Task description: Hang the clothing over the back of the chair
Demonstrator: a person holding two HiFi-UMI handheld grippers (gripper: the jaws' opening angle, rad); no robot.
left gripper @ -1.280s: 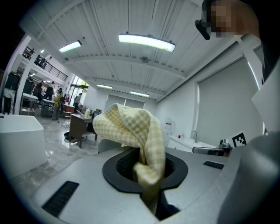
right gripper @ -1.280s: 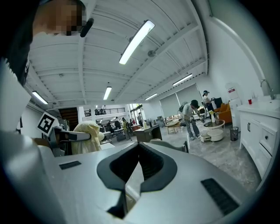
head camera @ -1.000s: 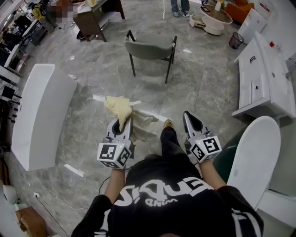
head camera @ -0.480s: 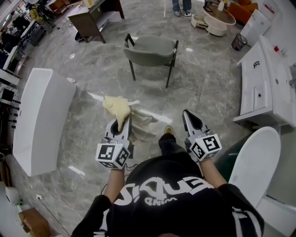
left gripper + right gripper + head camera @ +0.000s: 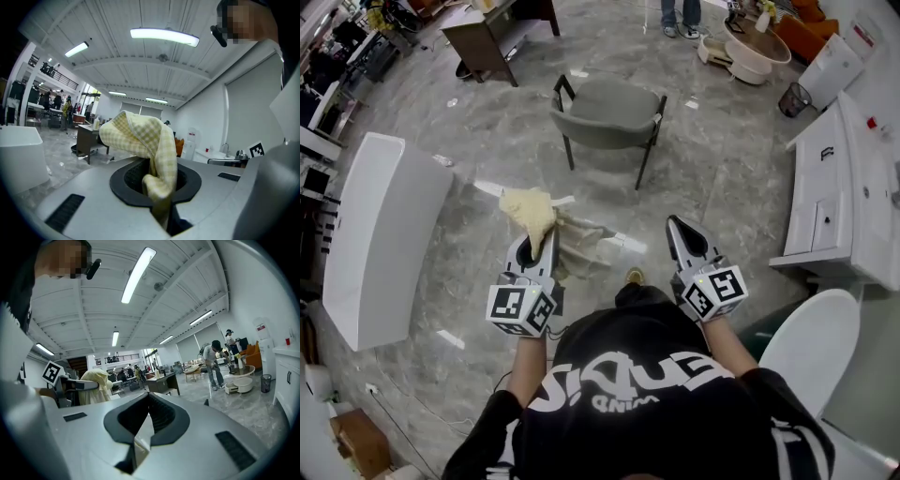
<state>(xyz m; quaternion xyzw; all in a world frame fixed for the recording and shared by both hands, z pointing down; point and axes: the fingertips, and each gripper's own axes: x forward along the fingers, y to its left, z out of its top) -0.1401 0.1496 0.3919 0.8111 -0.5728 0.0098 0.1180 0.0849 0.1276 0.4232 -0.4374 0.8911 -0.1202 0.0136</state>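
Note:
A pale yellow checked garment (image 5: 531,212) is bunched over the tip of my left gripper (image 5: 532,255), which is shut on it. A greyer length of the garment (image 5: 581,246) trails down to the right, above the floor. In the left gripper view the cloth (image 5: 140,136) rises out of the pinched jaws of the left gripper (image 5: 153,165). My right gripper (image 5: 679,231) is level beside the left gripper, shut, with nothing in it. In the right gripper view its jaws (image 5: 147,397) meet at the tip. The grey chair (image 5: 609,101) stands ahead on the floor, its back towards me.
A long white tub (image 5: 382,234) lies on the left. A white cabinet (image 5: 844,178) and a round white tub (image 5: 806,347) stand on the right. Beyond the chair are a brown desk (image 5: 487,37), a round low table (image 5: 755,42), a bin (image 5: 795,98) and a person's legs (image 5: 680,14).
Both grippers have travelled forward with the person towards the chair, which now sits closer in view. The left gripper still holds the garment; the right stays shut.

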